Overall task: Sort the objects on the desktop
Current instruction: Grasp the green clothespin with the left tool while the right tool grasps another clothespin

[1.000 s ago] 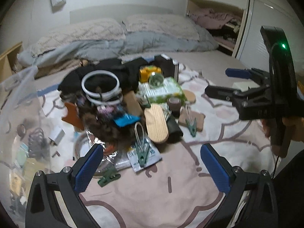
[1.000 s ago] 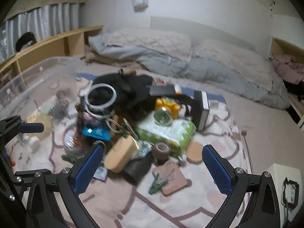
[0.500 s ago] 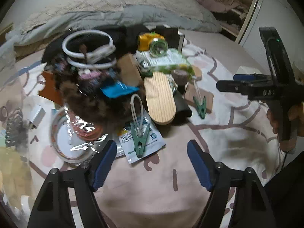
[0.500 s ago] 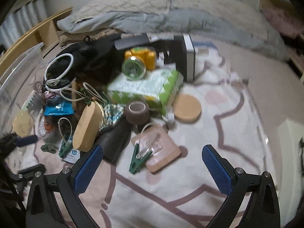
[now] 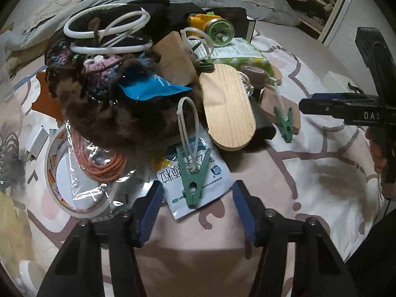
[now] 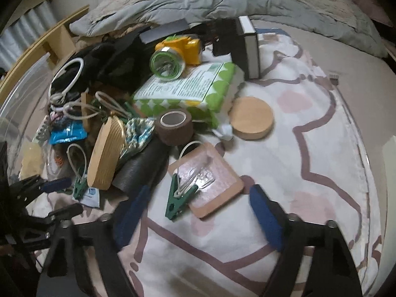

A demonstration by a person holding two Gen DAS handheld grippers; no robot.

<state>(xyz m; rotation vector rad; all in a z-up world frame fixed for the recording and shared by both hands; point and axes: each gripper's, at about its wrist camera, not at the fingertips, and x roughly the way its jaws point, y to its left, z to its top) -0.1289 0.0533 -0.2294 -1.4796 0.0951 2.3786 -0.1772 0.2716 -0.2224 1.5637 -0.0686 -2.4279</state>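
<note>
Judging by the layout, this is the reach step: each hand is closing in on a peg at the near edge of the pile on the bed.

The left gripper [image 5: 196,215] has just been narrowing, jaws apart around the green peg [image 5: 192,185] on a sachet [image 5: 198,173], not pressing it. Next it must drop and pinch.

The right gripper [image 6: 195,212], also narrowing, flanks another peg [image 6: 179,198] and a coaster [image 6: 210,180], empty.

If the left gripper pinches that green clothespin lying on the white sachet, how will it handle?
The green clothespin looks like rigid plastic, so it should probably hold its shape between the left gripper, whose jaws have just been closing, not yet touching it. Its white loop is thin and will likely dangle. The white sachet underneath looks light and flat, and may slide or lift along.
</note>
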